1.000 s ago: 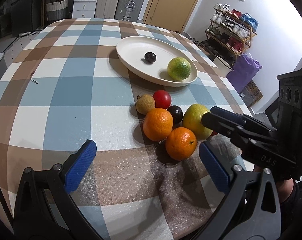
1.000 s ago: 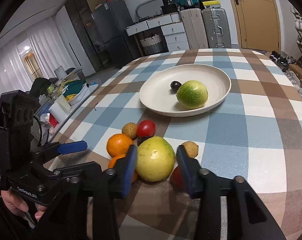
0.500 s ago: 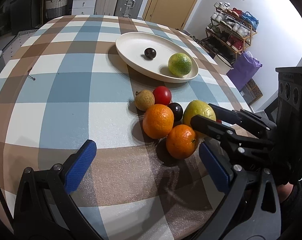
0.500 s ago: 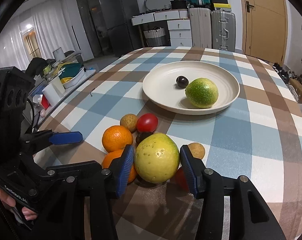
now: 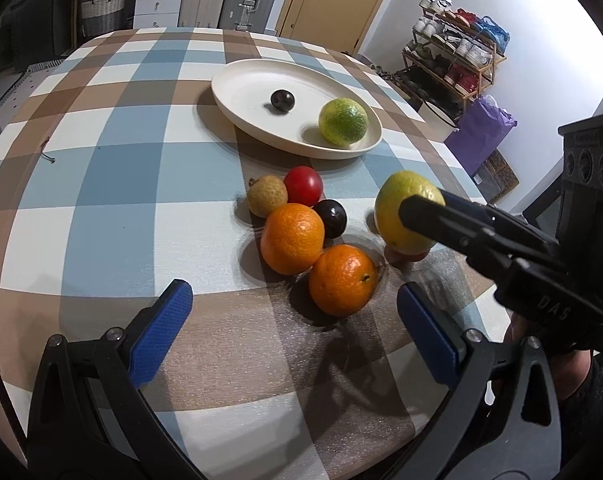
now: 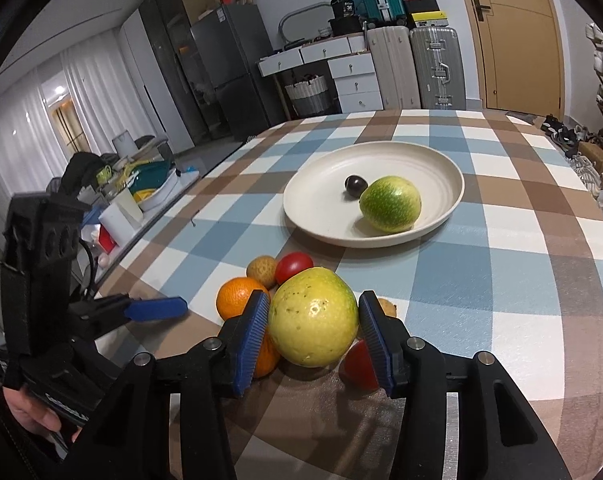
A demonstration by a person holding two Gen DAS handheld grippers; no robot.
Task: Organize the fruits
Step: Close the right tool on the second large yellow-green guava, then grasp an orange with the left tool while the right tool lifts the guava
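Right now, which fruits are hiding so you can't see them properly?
- Red fruit: in the right wrist view, mostly hidden behind the yellow-green fruit and a pad of the right gripper; in the left wrist view only a sliver shows under that fruit.
- Small brown fruit: right wrist view, largely behind the same pad.
- Nearer orange: right wrist view, mostly behind the other pad.

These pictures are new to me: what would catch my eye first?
Most likely the big yellow fruit, clamped between the blue pads of the right gripper just above the checked tablecloth. Beside it lies a cluster of loose fruit, with two oranges brightest among them. Farther back, a white plate holds a green fruit and a small dark one.
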